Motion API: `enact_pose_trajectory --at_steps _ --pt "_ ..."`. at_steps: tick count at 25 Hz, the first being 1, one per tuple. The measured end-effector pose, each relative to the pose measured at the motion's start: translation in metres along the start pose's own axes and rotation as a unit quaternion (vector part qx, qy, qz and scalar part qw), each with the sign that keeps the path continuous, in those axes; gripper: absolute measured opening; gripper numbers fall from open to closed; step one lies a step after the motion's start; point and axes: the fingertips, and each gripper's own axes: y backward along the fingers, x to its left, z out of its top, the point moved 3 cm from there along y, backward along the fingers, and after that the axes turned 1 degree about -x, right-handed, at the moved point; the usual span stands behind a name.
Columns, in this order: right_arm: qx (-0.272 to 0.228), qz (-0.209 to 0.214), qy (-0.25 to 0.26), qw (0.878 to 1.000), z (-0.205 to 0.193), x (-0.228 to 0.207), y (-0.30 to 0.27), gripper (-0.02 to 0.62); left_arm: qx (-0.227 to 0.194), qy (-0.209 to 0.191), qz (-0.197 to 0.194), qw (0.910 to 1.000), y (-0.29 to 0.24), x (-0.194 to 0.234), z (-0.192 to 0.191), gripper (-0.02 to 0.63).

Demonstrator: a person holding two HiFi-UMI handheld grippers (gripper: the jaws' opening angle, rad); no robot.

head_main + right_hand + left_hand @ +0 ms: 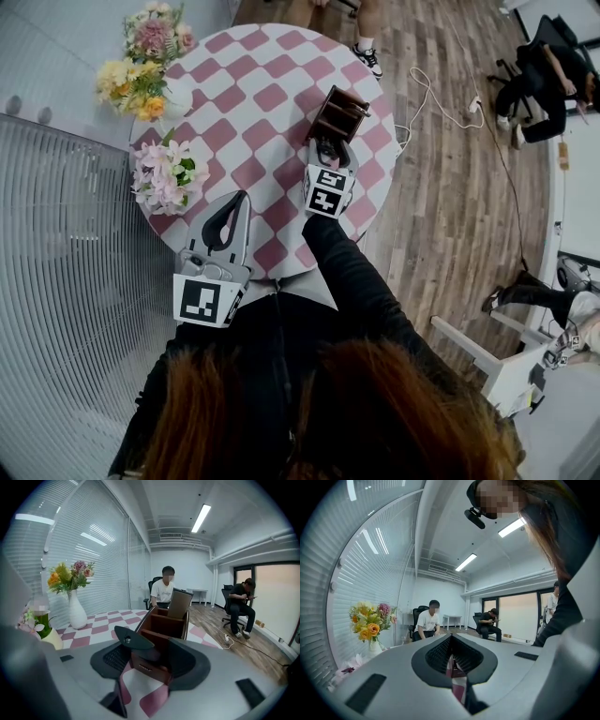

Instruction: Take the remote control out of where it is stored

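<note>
The right hand-held gripper (152, 649) gapes wide astride the brown compartmented storage box (166, 623), seemingly to reach inside; the left hand-held gripper (451, 640), pinched empty, idles.

Pink-and-white checks across the tabletop (272, 98), dark reddish-brown on the wooden holder (337, 112), brown planks for the floor (450, 187). Yellow, orange and pink in the bouquet (141, 56) above a white vase (77, 611), pale pink and green in the smaller bunch (167, 176). Grey on the left gripper (242, 199) and right gripper (330, 145), black on their jaws, black-and-white squares on the cubes (206, 300).
</note>
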Motion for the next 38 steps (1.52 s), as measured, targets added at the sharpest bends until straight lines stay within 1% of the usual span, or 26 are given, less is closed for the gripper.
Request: enact_pose_trajectory --at_steps 5,6,7,19,27,34,38 --pt "0.009 0.002 0.000 1.000 -0.001 -0.003 -0.005 0.249 0.000 0.003 0.003 1.0000 0.000 0.002 0.000 0.009" --pt "0.011 0.002 0.002 1.000 -0.002 -0.003 -0.005 0.238 0.000 0.003 0.003 1.0000 0.000 0.003 0.000 0.009" --pt "0.012 0.003 0.004 1.000 -0.002 -0.003 -0.005 0.215 0.000 0.004 0.004 1.0000 0.000 0.004 0.000 0.009" --pt "-0.002 0.009 0.046 0.999 0.002 -0.002 0.003 0.192 -0.002 0.006 0.000 1.0000 -0.002 0.007 -0.001 0.009" --pt "-0.032 0.035 0.074 0.996 0.016 0.002 0.023 0.187 -0.006 0.006 -0.004 1.0000 -0.003 0.004 -0.001 0.009" --pt "-0.066 0.060 0.105 0.990 0.030 0.007 0.045 0.186 -0.009 0.005 -0.009 0.9999 -0.004 -0.001 0.001 0.009" --pt "-0.085 0.073 0.103 0.988 0.039 0.008 0.058 0.184 -0.011 0.005 -0.010 0.9999 -0.005 -0.004 0.001 0.009"
